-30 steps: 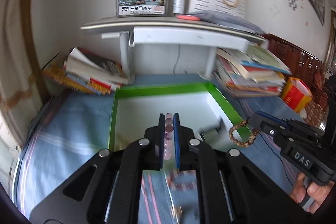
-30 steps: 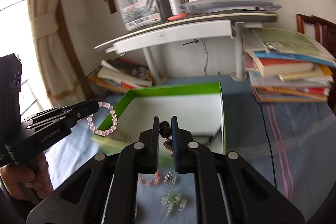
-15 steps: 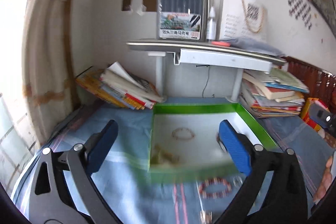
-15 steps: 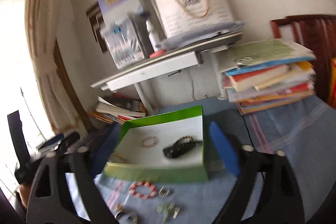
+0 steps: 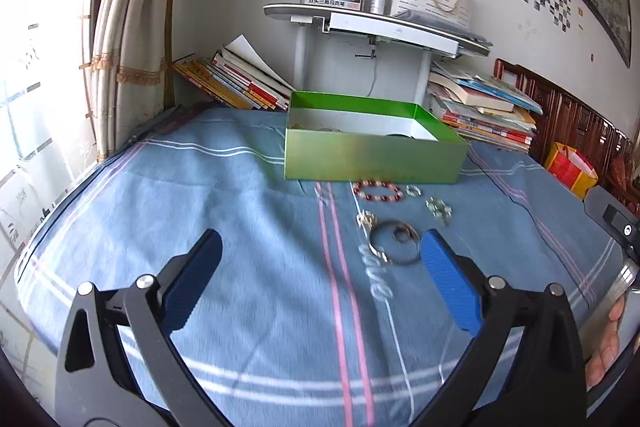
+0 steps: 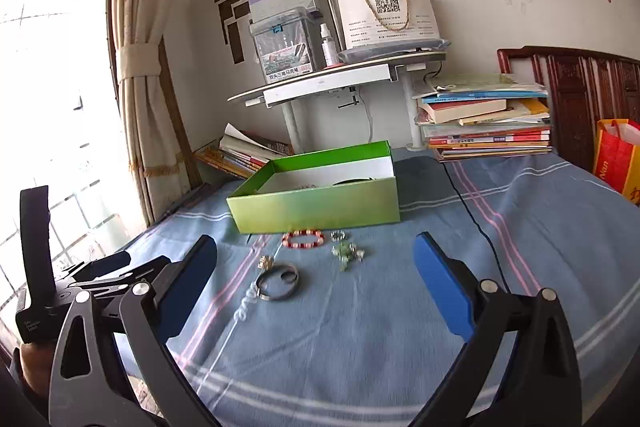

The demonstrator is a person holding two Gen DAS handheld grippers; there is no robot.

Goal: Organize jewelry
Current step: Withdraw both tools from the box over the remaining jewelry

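Both sets of tongs are hanging wide open and empty above the blue striped bedspread [image 6: 360, 327] — left tongs [image 5: 320, 279], right tongs [image 6: 316, 291]. The green box [image 6: 316, 203] is sitting further back with some pieces lying inside. Just in front of it, a red bead bracelet [image 6: 303, 240], small silver rings [image 6: 347, 251] and a metal bangle [image 6: 277, 282] are lying on the bedspread — near each other.

My right gripper [image 6: 316, 283] is hanging wide open over the blue bedspread [image 6: 400, 327]. Just in front of the green box [image 6: 316, 203] I am seeing a red bead bracelet [image 6: 303, 240], and nearer me a dark bangle [image 6: 278, 282].
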